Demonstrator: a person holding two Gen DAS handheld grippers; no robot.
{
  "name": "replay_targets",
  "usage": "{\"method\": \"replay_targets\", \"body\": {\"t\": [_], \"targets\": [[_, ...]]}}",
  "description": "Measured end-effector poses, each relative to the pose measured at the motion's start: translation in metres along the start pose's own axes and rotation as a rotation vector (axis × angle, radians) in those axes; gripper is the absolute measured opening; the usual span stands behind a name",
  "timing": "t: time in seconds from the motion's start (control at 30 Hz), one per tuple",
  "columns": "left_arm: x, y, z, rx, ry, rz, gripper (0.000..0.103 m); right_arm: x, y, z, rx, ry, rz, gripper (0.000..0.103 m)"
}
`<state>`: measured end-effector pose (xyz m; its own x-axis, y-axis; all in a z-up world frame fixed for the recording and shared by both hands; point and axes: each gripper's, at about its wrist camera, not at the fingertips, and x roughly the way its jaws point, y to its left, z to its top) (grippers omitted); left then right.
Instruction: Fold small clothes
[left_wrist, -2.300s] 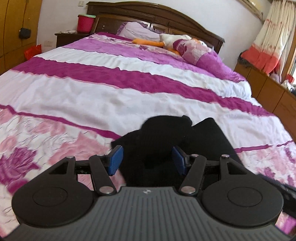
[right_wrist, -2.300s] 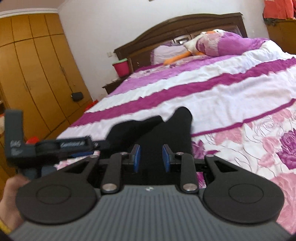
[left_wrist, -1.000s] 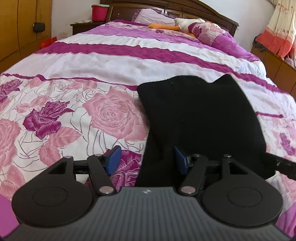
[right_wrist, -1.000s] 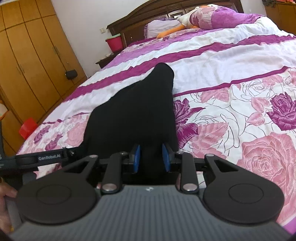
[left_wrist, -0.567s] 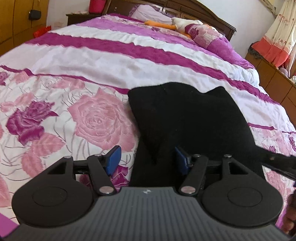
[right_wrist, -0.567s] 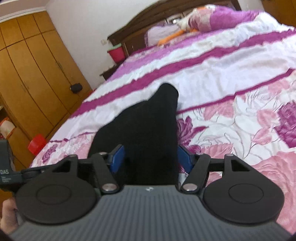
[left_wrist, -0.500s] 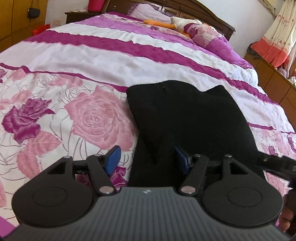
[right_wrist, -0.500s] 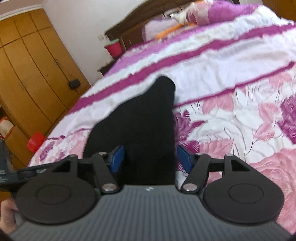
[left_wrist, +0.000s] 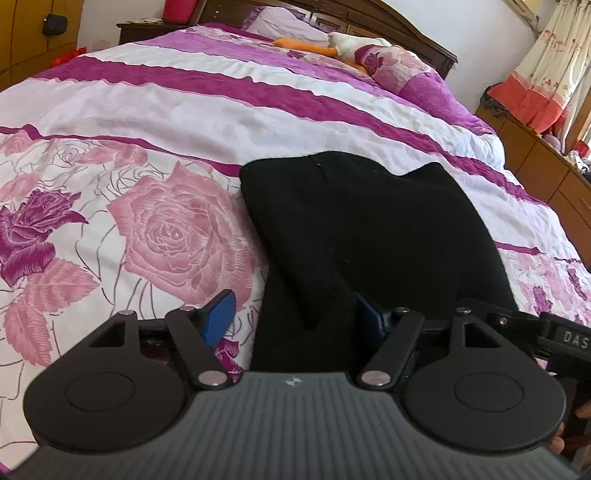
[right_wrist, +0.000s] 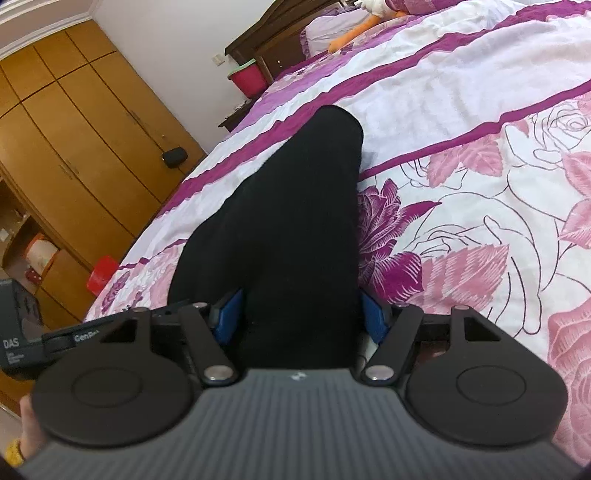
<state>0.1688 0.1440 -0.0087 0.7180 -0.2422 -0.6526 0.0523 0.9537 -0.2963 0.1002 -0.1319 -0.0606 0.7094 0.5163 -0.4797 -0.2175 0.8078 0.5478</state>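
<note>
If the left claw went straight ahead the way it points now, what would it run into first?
The black garment: it already lies between the open left claw and spreads straight ahead over the bedspread. How high the claw sits above the cloth is unclear.

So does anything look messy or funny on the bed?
Not much. The black garment lies fairly flat on the flowery bedspread, though its far edge is uneven, with one corner poking out. Nothing is spilled or torn.

garment (left_wrist: 369, 236) on bed (left_wrist: 184, 99), pillows (left_wrist: 391, 62) behind
</note>
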Motion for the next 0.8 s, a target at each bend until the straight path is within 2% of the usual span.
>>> {"method": "replay_targets", "body": {"t": [0.23, 0.33, 0.4, 0.47, 0.5, 0.53, 0.6, 0.8], "targets": [[0.003, 0.007, -0.003, -0.036, 0.018, -0.081, 0.075, 0.005, -0.004, 0.000, 0.004, 0.011, 0.022, 0.069], [0.008, 0.014, -0.001, -0.105, 0.027, -0.198, 0.073, 0.010, -0.001, 0.002, 0.012, 0.016, 0.042, 0.072], [0.012, 0.015, -0.001, -0.144, 0.037, -0.248, 0.068, 0.013, 0.001, 0.002, 0.017, 0.010, 0.042, 0.071], [0.016, 0.013, -0.001, -0.148, 0.034, -0.252, 0.060, 0.015, 0.002, 0.003, 0.028, 0.005, 0.042, 0.068], [0.017, 0.013, -0.001, -0.160, 0.035, -0.258, 0.052, 0.015, 0.002, 0.004, 0.030, 0.005, 0.042, 0.060], [0.018, 0.014, 0.000, -0.180, 0.038, -0.270, 0.049, 0.014, 0.002, 0.006, 0.030, 0.004, 0.042, 0.053], [0.015, 0.013, 0.002, -0.207, 0.036, -0.282, 0.039, 0.011, 0.003, 0.009, 0.034, 0.004, 0.053, 0.047], [-0.005, -0.014, 0.006, -0.189, 0.020, -0.312, 0.037, -0.015, 0.016, 0.027, 0.017, -0.014, 0.081, 0.042]]}}
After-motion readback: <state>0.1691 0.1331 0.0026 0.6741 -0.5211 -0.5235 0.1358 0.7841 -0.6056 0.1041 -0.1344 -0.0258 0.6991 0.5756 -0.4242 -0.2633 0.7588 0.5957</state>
